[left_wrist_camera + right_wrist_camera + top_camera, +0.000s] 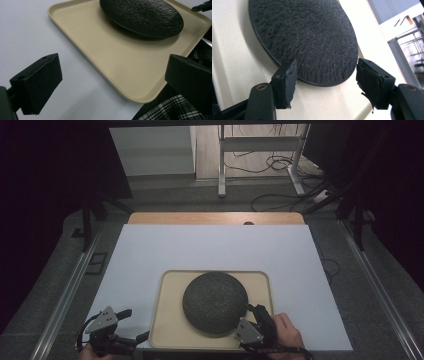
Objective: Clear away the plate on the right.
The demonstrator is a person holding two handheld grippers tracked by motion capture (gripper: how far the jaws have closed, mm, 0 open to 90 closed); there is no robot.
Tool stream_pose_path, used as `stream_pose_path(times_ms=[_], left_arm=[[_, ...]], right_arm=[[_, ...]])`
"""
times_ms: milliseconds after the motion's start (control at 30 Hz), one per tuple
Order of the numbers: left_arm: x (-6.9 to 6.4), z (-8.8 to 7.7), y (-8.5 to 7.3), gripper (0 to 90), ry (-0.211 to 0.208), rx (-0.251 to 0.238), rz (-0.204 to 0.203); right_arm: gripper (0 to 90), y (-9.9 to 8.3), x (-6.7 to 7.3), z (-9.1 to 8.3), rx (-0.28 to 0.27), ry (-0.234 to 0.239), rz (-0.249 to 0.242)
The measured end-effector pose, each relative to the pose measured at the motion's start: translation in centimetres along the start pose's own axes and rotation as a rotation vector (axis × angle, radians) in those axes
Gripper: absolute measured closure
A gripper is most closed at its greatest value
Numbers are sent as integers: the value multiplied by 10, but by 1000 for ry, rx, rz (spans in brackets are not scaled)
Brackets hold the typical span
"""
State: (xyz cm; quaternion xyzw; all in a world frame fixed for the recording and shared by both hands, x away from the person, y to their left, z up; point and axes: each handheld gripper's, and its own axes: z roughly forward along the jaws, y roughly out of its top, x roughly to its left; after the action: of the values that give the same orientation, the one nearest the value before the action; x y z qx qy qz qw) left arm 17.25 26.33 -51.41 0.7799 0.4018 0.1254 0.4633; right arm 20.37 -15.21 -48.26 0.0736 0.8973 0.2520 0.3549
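Nothing gripped yet: black textured plate resting on the beige tray, right gripper spread wide just beside its near rim, left gripper spread idle over the tray's near-left corner.

A wooden table carries 1 white board. On the board lies 1 beige tray, at its near edge.
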Motion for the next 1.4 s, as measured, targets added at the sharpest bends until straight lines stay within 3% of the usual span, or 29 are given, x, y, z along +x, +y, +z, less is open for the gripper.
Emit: stream_pose_path(times_ms=[200,533,733,1100,1400], left_arm=[[0,0,0,7,-1,3,5],[-1,0,0,6,-1,0,4],[-1,0,0,6,-1,-1,8],[-1,0,0,6,-1,4,15],[-2,1,0,6,0,8,20]], right_arm=[[302,-7,-8,1,-18,37,91],[256,-14,-10,4,-22,67,151],[147,-20,-16,2,-45,84,232],[51,-29,-21,-2,-77,92,315],[34,-40,-24,-8,-105,96,393]])
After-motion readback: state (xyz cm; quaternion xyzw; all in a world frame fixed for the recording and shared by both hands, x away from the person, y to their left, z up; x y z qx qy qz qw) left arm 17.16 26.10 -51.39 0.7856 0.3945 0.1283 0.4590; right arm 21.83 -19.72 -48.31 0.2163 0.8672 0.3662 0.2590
